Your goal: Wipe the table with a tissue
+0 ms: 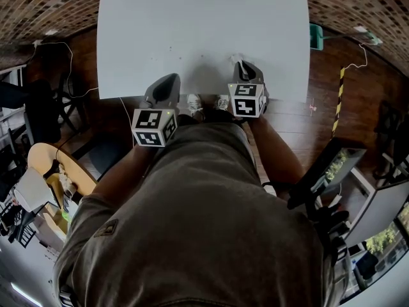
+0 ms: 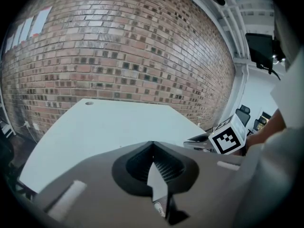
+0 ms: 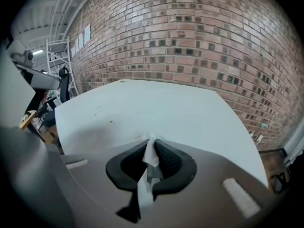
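Note:
The white table (image 1: 204,18) fills the upper middle of the head view, and both grippers hang over its near edge. My right gripper (image 1: 243,66) is shut on a white tissue (image 1: 235,61). In the right gripper view the tissue (image 3: 151,156) is pinched between the dark pads, and a tuft of it pokes past the gripper's tips (image 3: 152,140) just above the tabletop (image 3: 156,108). Small brownish specks (image 3: 111,123) lie on the table to its left. My left gripper (image 1: 171,78) is shut with nothing in it (image 2: 152,145), and it hovers at the table (image 2: 104,122) edge.
A brick wall (image 2: 118,51) rises behind the table's far side. A dark round hole (image 2: 89,102) marks a far corner. Wooden floor surrounds the table, with a green object (image 1: 316,36), a yellow-black strip (image 1: 339,98) and a white cable (image 1: 64,50). Cluttered furniture stands at both sides.

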Demonstrator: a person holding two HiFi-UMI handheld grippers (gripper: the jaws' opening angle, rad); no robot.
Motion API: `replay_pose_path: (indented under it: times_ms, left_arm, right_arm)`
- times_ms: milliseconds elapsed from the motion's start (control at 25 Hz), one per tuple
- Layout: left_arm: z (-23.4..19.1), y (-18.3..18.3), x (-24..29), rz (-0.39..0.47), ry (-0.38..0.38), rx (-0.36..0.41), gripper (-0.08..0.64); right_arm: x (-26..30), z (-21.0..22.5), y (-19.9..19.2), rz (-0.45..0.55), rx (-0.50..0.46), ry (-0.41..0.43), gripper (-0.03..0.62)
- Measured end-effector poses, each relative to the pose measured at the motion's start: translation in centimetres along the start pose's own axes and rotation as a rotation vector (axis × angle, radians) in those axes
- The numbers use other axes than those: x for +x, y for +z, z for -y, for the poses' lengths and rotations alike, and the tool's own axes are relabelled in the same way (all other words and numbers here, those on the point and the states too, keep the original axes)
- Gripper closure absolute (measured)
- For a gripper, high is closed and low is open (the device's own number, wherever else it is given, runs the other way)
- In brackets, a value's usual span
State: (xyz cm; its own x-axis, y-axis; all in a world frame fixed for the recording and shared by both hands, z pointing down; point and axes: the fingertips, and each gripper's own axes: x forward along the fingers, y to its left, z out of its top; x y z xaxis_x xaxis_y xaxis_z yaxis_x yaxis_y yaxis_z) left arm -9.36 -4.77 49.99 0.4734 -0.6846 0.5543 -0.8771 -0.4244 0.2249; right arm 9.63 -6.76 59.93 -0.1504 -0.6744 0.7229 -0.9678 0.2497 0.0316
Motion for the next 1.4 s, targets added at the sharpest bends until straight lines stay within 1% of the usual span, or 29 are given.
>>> replay_pose_path:
  times_ms: [480,760,880,1000,1200,1320,1400]
  left_arm:
    - [0.1,-0.5,0.2,-0.005,0.006,-0.010,0.558]
    - [0.3,-0.4,0.1,0.001,0.017,-0.008,0.558]
    - [0.3,-0.5,0.1,0.005,0.030,-0.012,0.558]
    - [0.4,-0.3,0.0,0.018,0.048,-0.024,0.558]
    - [0.1,0.2,0.3,0.052,0.092,-0.049,0.558]
    - [-0.5,0.7,1.0,0.072,0.115,-0.066,0.558]
    - [-1.0,0.9,0.9,0.075,0.123,-0.073,0.558]
  right_arm:
    - [-0.3,-2.9,-0.5,-0.001,-0.029,0.075,0.554]
    - [-0.9,-5.4,-1.1,-0.007,-0.063,0.152,0.554]
    - [-1.0,-5.7,-1.0,-0.002,-0.064,0.173,0.552]
    - [-1.6,-5.4,-0.1,0.034,-0.049,0.187,0.554]
    - [-3.0,-4.6,2.7,0.123,-0.034,0.203,0.554]
    - [-3.4,-3.6,4.6,0.169,-0.032,0.194,0.554]
    - [-3.6,-3.2,5.2,0.177,-0.019,0.181,0.554]
